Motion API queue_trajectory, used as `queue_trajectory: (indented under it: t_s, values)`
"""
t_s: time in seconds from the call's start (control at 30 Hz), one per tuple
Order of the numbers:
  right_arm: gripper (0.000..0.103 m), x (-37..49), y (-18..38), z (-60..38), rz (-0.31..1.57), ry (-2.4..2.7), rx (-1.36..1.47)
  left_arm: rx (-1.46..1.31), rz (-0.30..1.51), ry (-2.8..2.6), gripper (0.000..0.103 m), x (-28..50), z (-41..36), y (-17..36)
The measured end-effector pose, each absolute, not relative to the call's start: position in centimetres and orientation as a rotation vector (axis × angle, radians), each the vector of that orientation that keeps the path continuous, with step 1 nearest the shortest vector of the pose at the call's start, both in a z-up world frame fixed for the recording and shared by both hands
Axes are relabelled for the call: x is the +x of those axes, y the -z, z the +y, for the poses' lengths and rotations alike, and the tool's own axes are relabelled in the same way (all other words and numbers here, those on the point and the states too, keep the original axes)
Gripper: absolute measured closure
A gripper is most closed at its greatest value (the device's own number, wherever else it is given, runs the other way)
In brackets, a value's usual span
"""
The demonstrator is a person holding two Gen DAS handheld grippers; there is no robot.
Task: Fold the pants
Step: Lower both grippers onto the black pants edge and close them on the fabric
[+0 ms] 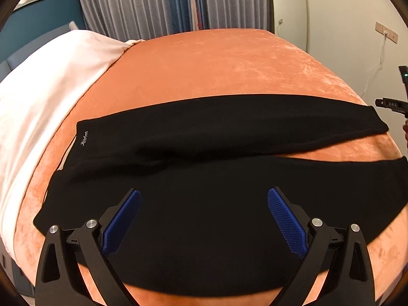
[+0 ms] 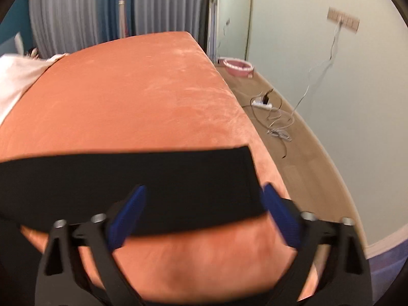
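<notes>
The black pants (image 1: 204, 153) are lying spread flat across the lower half of the orange bed (image 1: 216, 66), waistband toward the left of the frame, the two legs running off to the right with a wedge of bedcover showing between them. They are looking like soft, light knit cloth that will be drooping and sliding wherever it is not held, so the waistband corner and the leg hem (image 2: 229, 178) seem the sensible places to pinch. The left claw (image 1: 204, 199) is hovering over the nearer leg with its jaws apart, gripping nothing. The right claw (image 2: 204, 199) is hanging over the hem end, also apart and empty. On the floor at the upper right, a pink basin (image 2: 238, 67) is sitting; its contents are not showing.
</notes>
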State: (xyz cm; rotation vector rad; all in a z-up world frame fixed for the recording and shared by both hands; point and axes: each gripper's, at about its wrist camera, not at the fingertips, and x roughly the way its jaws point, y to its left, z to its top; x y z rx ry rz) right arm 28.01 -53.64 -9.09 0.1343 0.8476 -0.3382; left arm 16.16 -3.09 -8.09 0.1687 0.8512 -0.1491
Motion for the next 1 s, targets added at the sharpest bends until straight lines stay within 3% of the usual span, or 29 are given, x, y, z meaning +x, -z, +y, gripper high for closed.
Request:
queue_trajectory:
  t_s: [0.13,0.47,0.7,0.77,0.87,1.0]
  values:
    - [0.026,32.2,12.0,-57.4,0.92,0.339,0.14,0.135,0.881,0.132,0.005,18.6,-1.5,9.2]
    - [0.023,35.9,15.7,-60.9,0.98,0.248,0.215,0.172,0.929,-0.01,0.005,25.2,5.4,9.5]
    - [0.051,35.6,15.5,-59.8,0.964,0.195,0.203,0.05,0.926,-0.216,0.005,33.3,19.0,9.1]
    - [0.07,35.3,15.3,-59.4,0.961,0.186,0.208,0.035,0.949,-0.254,0.005,35.8,22.3,9.5]
    - [0.079,35.4,15.2,-58.4,0.968,0.201,0.181,0.049,0.981,-0.322,0.006,40.2,26.2,10.8]
    - [0.082,35.4,15.0,-57.6,0.97,0.24,0.166,0.076,1.036,-0.286,0.008,44.2,27.4,13.0]
